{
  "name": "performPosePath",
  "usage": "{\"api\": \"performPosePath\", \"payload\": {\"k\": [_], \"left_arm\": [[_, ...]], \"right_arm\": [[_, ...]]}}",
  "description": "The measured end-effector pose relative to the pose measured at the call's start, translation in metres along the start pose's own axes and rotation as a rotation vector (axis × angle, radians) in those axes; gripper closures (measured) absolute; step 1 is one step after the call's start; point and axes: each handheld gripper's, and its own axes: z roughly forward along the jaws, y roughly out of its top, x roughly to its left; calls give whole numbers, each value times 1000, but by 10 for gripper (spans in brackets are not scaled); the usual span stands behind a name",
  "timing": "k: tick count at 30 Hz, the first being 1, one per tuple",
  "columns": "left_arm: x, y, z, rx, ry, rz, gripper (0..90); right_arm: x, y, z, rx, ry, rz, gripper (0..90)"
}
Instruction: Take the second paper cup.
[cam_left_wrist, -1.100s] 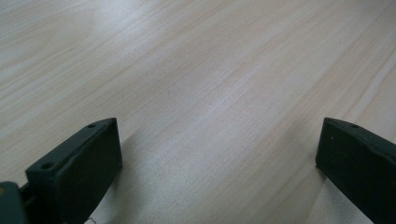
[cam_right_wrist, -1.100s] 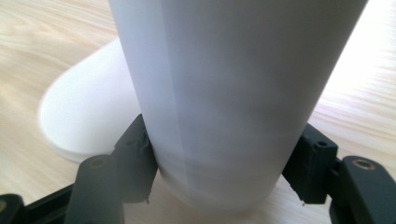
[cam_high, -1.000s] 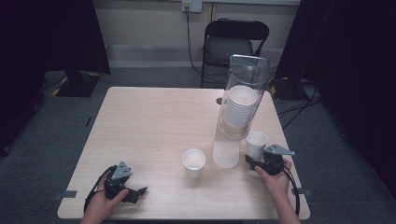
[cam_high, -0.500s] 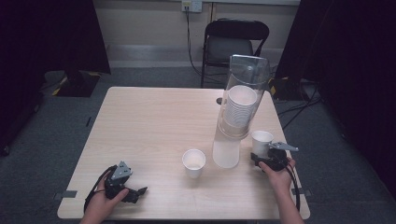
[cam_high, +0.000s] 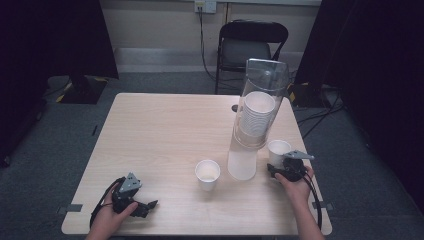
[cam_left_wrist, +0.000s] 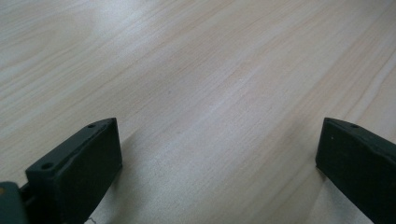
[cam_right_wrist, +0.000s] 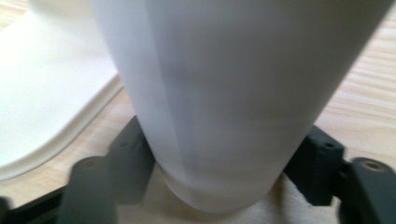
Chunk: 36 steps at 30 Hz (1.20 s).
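A white paper cup (cam_high: 278, 150) stands on the table right of the clear tube (cam_high: 257, 125), which holds a stack of cups. My right gripper (cam_high: 276, 168) is at this cup's near side. In the right gripper view the cup (cam_right_wrist: 224, 93) rises between the two jaws, which flank its base; they have just been opening and the right gripper (cam_right_wrist: 219, 158) no longer squeezes it. A second white cup (cam_high: 207, 173) stands left of the tube. My left gripper (cam_high: 149, 204) rests at the table's front left, and the left gripper (cam_left_wrist: 219, 163) is open over bare wood.
The tube's white base (cam_right_wrist: 46, 93) sits close to the left of the cup. A black folding chair (cam_high: 252, 42) stands behind the light wooden table (cam_high: 165, 130). Cables trail on the floor at the right.
The right hand has shifted the cup slightly to the right, away from the tube's base. The left hand has not moved.
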Motion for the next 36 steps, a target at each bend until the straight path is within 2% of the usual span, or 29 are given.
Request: {"api": "performPosePath", "payload": {"k": [3, 8, 12, 16, 18, 19, 22, 27, 33, 36], "left_arm": [[0, 0, 0, 0, 0, 0, 0], [0, 0, 0, -7, 0, -9, 0], [-1, 0, 0, -7, 0, -9, 0], [0, 0, 0, -7, 0, -8, 0], [0, 0, 0, -6, 0, -8, 0], [0, 0, 0, -6, 0, -8, 0], [0, 0, 0, -6, 0, -8, 0], [0, 0, 0, -6, 0, -8, 0], [0, 0, 0, -6, 0, -8, 0], [-1, 0, 0, -7, 0, -8, 0]], "right_arm": [[2, -3, -3, 0, -6, -11, 224], [3, -7, -8, -6, 14, -11, 200], [3, -11, -14, 12, -12, -38, 153], [5, -11, -21, 3, -16, -51, 140], [6, -12, -24, -2, 1, -58, 138], [6, -16, -28, -4, 24, -43, 136], [4, -24, -34, -16, 27, -16, 136], [3, -35, -44, -16, 57, -34, 136], [5, -43, -53, -19, 66, -72, 136], [7, -45, -56, -16, 79, -75, 136]]}}
